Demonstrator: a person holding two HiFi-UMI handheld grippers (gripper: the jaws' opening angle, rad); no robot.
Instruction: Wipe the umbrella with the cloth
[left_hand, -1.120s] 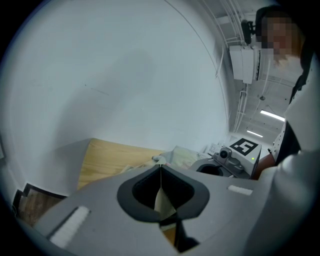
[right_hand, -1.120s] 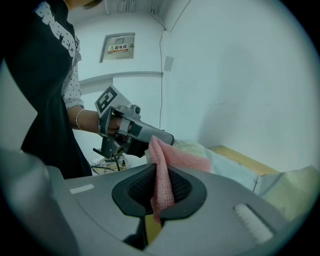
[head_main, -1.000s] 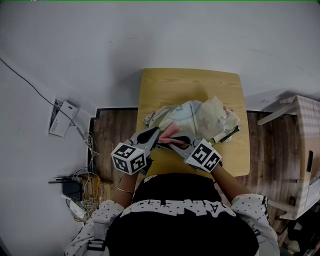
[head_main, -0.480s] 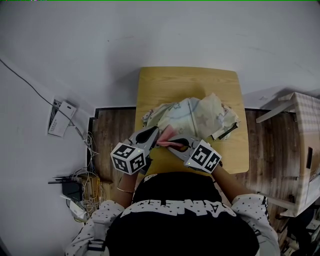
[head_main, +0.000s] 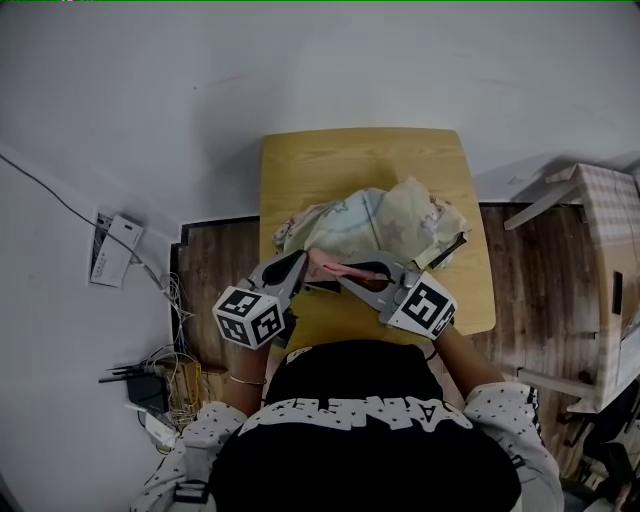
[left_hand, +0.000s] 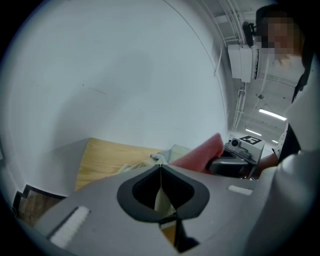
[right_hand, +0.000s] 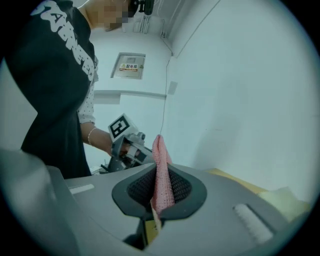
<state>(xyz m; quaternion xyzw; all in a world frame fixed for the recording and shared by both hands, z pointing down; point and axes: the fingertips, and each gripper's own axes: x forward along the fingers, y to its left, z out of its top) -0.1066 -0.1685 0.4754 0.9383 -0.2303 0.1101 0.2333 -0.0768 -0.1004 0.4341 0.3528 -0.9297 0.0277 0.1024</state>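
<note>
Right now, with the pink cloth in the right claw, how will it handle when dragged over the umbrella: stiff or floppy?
Probably soft and pliable: the pink cloth is squeezed into a narrow fold in the shut right claw. Likely light, since its short free end stands up unsupported. Its textured weave may grip the crumpled umbrella rather than slide.

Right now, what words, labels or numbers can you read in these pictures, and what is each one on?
Wall sign: yellow warning triangle plus characters, too small to read.
Black shirt: large white letters, upside down and cut off, not legible.
Left marker cube and right marker cube: black-and-white patterns only, no words.
</note>
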